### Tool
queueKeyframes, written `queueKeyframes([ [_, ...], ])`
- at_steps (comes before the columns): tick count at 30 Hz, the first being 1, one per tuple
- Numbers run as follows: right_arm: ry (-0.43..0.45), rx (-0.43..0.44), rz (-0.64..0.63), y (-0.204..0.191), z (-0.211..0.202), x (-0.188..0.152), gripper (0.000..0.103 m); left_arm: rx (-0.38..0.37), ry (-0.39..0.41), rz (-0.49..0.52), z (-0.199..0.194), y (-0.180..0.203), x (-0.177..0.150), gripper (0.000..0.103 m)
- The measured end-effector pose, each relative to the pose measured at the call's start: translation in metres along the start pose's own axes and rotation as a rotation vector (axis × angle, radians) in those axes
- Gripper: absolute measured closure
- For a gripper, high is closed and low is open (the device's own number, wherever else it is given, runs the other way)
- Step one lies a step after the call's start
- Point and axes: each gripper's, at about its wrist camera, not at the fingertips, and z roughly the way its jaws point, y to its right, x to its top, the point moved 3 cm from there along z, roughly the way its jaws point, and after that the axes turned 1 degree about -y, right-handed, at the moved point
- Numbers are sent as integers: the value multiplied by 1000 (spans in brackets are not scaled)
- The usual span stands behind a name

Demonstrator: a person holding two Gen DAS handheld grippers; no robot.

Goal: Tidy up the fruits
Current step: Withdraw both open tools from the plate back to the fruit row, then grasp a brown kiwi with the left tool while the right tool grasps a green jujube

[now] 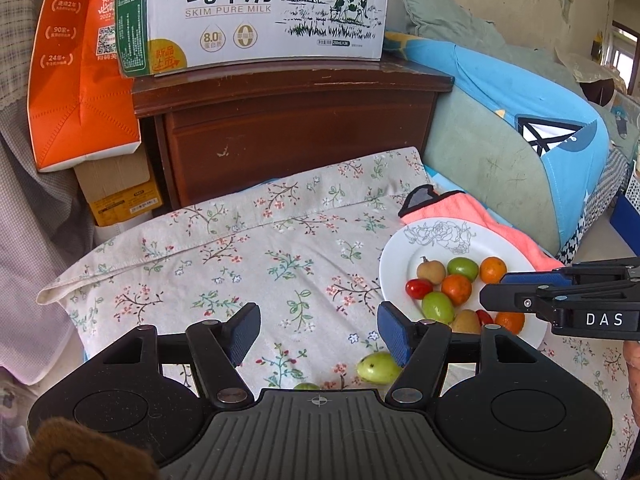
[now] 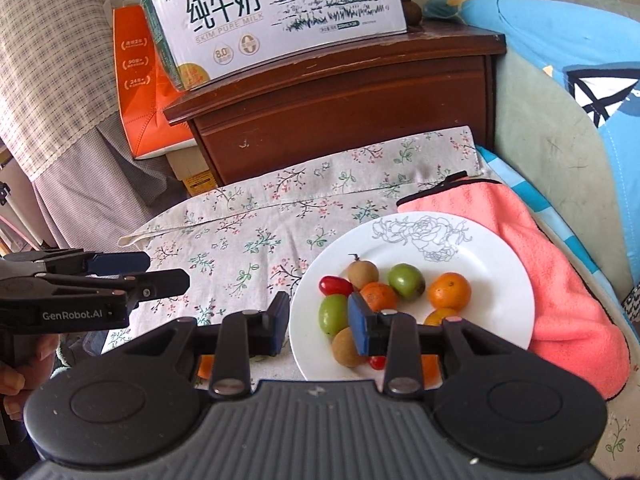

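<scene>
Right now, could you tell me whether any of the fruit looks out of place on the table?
Yes. Most fruit sits on the white plate, but a green fruit lies loose on the floral cloth beside the open left gripper. An orange fruit also lies off the plate, half hidden under the right gripper.

Left wrist: low over floral cloth [image 1: 248, 248], facing cabinet [image 1: 288, 136] and milk box [image 1: 256, 12]; plate [image 1: 394, 264] off to the right, close. Right wrist: similar height, further right, close over plate [image 2: 504, 276], same heading toward cabinet [image 2: 344, 112]. Shared: cloth, plate, fruit, cabinet, milk box [image 2: 276, 20], pink towel [image 1: 480, 216]. Each sees the other's gripper at frame edge: right gripper [image 1: 496, 292], left gripper [image 2: 168, 272].
</scene>
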Motion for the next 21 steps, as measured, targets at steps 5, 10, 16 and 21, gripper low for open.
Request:
queueKeyframes([
  [5, -25, 27, -33, -14, 11, -3, 69, -21, -29, 29, -2, -3, -13, 39],
  [10, -55, 62, -48, -25, 24, -5, 69, -51, -77, 93, -1, 1, -30, 39],
  [16, -95, 94, -89, -40, 39, -10, 69, -85, -147, 152, 5, 6, -53, 38],
  [21, -128, 111, -124, -48, 52, -15, 69, -88, -176, 157, 12, 5, -63, 39],
])
